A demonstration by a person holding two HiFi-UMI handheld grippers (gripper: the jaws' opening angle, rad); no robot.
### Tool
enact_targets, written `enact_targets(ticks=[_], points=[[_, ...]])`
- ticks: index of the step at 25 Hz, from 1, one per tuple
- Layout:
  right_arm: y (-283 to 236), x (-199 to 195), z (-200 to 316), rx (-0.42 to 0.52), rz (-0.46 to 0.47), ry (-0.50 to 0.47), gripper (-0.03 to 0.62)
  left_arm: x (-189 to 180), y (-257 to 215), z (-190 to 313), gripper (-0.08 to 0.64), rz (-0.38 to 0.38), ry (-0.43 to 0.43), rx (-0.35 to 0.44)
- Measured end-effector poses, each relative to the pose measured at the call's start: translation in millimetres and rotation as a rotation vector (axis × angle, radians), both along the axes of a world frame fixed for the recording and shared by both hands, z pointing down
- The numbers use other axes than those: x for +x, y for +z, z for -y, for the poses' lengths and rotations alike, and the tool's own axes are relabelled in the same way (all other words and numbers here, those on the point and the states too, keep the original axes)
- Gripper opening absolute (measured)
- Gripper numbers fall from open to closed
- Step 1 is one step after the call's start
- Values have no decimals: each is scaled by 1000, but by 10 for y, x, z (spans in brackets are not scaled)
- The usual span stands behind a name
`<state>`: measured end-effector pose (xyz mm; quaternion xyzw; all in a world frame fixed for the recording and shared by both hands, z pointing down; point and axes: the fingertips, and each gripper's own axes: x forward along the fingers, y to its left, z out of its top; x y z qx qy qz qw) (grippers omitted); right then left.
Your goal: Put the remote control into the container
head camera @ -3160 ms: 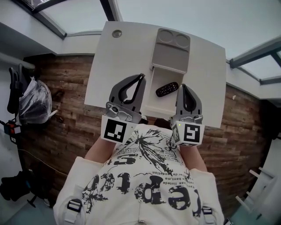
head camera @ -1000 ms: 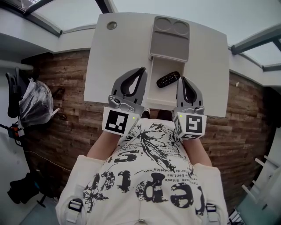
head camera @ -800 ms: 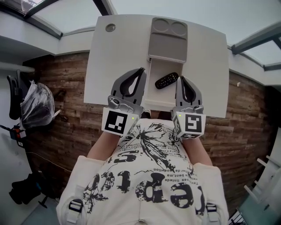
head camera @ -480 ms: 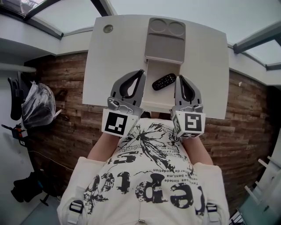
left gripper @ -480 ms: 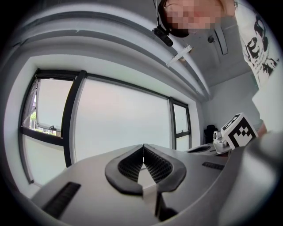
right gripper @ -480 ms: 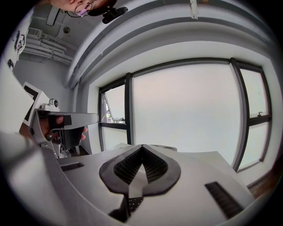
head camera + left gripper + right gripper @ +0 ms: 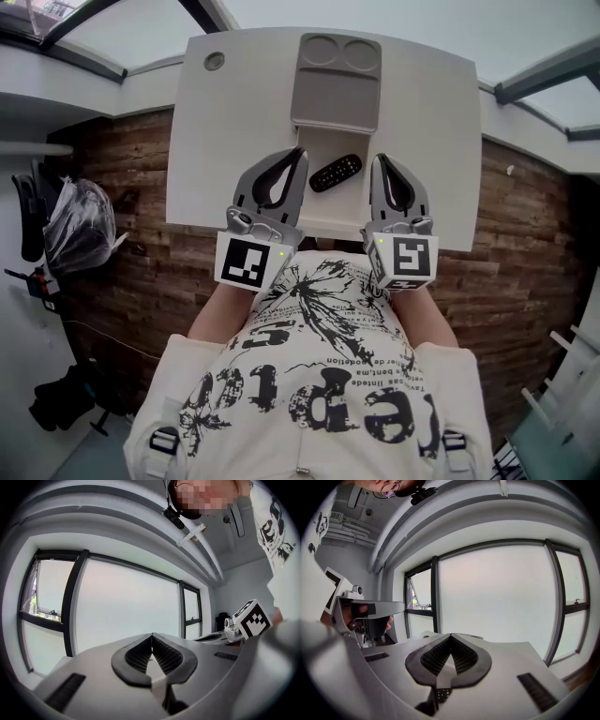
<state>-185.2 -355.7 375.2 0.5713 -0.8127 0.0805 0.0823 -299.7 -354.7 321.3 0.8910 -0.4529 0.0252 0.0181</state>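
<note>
Our left gripper [image 7: 301, 151] and right gripper [image 7: 380, 157] both closed, empty | slim black plastic remote control [image 7: 336, 172] lies between them by the white table's [image 7: 216, 141] near edge, near the grey plastic container [image 7: 335, 89] | we judge it light, stiff, slick: pinch its narrow sides

Black remote control [image 7: 336, 172] flat and aslant, just beside grey container [image 7: 335, 89]

The person's shirt [image 7: 309, 398] carries large black gothic lettering and smaller lines of print. From the head view it all stands upside down, and none of it reads with certainty.
</note>
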Motion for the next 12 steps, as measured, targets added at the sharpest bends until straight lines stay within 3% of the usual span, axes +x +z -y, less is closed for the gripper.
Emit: enact_targets(ticks=[12], points=[[-68,103,-1,19,-12,-24,2,129,-40,49,11,-14,-5,2]])
